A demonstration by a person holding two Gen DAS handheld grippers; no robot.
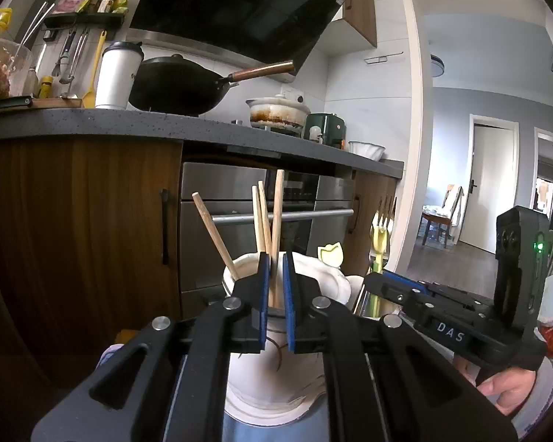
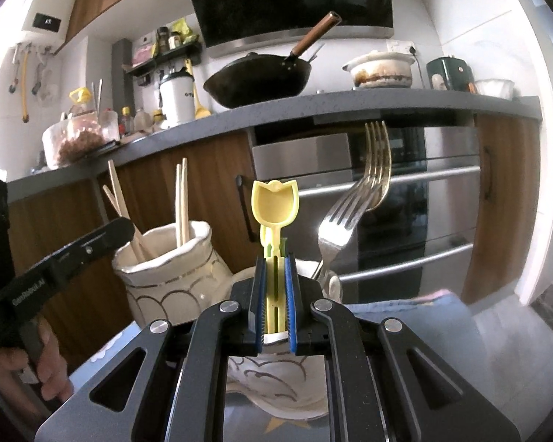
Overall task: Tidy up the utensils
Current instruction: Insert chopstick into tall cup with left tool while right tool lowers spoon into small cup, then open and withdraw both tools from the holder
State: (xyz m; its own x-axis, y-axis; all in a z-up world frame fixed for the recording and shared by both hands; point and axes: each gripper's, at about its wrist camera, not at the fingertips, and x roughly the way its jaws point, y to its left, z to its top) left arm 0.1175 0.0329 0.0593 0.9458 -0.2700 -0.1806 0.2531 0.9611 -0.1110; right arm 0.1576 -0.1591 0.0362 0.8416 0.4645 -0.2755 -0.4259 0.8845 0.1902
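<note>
My left gripper (image 1: 275,263) is shut on a wooden chopstick (image 1: 277,206) that stands in a white ceramic holder (image 1: 324,280) with several other chopsticks (image 1: 214,228). My right gripper (image 2: 274,261) is shut on the handle of a yellow tulip-shaped spoon (image 2: 275,202), held upright over a second white ceramic holder (image 2: 331,280). Two metal forks (image 2: 344,217) stand in that second holder. The chopstick holder also shows in the right wrist view (image 2: 173,276), left of the spoon. The right gripper's body also shows in the left wrist view (image 1: 442,309), and the left's (image 2: 55,258) in the right view.
A dark kitchen counter (image 1: 129,121) runs behind, with a black wok (image 1: 177,84), a white tumbler (image 1: 116,73) and a clay pot (image 1: 276,110) on it. A steel oven (image 2: 405,191) with bar handles sits below. Both holders rest on a blue cloth (image 2: 405,316).
</note>
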